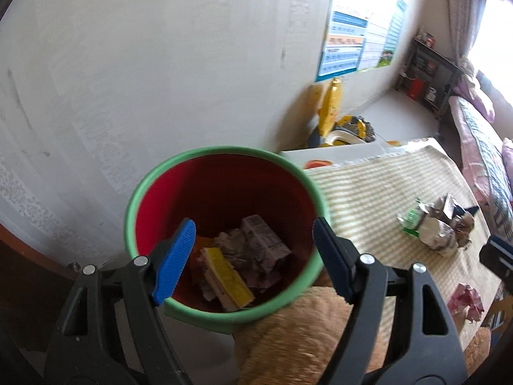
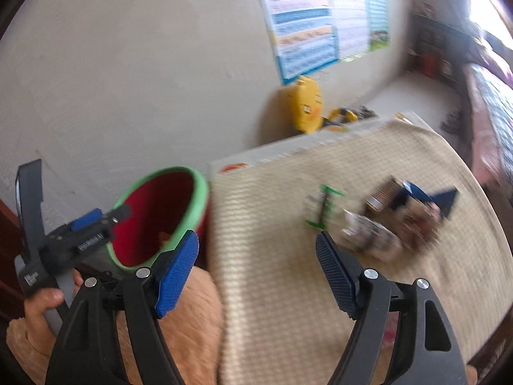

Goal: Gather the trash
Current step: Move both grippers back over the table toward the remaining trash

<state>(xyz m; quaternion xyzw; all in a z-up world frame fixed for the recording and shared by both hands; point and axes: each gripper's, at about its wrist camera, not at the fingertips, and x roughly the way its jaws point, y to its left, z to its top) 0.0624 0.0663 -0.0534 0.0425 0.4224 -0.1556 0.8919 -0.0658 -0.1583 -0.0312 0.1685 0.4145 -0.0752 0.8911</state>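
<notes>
A red bin with a green rim stands left of the table and holds crumpled paper, a carton and a yellow wrapper. My left gripper is open and empty above the bin's mouth. It also shows in the right wrist view, beside the bin. My right gripper is open and empty over the striped table mat. A pile of crumpled wrappers lies on the mat; it is blurred in the right wrist view. A pink crumpled paper lies nearer.
A white wall is behind the bin. A poster hangs on it, with yellow toys on the floor below. A dark shelf and a bed are at the right. An orange fuzzy sleeve is below the grippers.
</notes>
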